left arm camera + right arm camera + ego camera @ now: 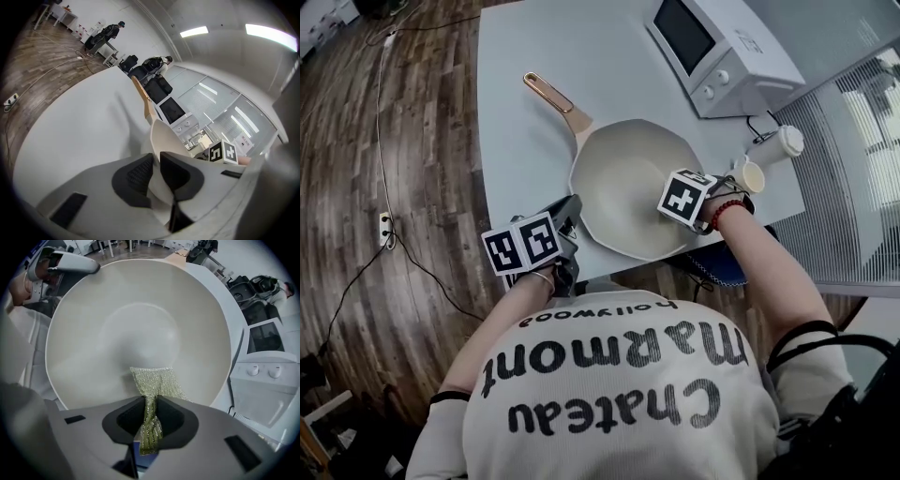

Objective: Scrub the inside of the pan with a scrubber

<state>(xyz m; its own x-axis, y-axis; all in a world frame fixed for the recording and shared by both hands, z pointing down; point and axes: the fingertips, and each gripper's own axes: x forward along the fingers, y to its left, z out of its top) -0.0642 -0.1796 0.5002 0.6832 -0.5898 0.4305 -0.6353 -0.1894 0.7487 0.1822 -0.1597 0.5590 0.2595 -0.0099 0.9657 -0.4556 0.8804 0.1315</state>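
Observation:
A cream pan point(630, 183) with a tan and copper handle point(553, 96) sits on the white table point(525, 141). My left gripper point(154, 176) is shut on the pan's near rim point(161, 140), which stands between its pads. My right gripper point(150, 420) points steeply down into the pan point(117, 324) and is shut on a glittery yellow-green scrubber cloth point(152, 383). The cloth's free end lies on the pan's inner wall near the bottom. In the head view the right gripper's marker cube point(684, 199) hangs over the pan's right side.
A white microwave point(722, 47) stands at the table's far right. A white lidded cup point(783, 142) and a small open cup point(748, 174) stand just right of the pan. A cable and power strip point(386, 225) run along the wooden floor at left.

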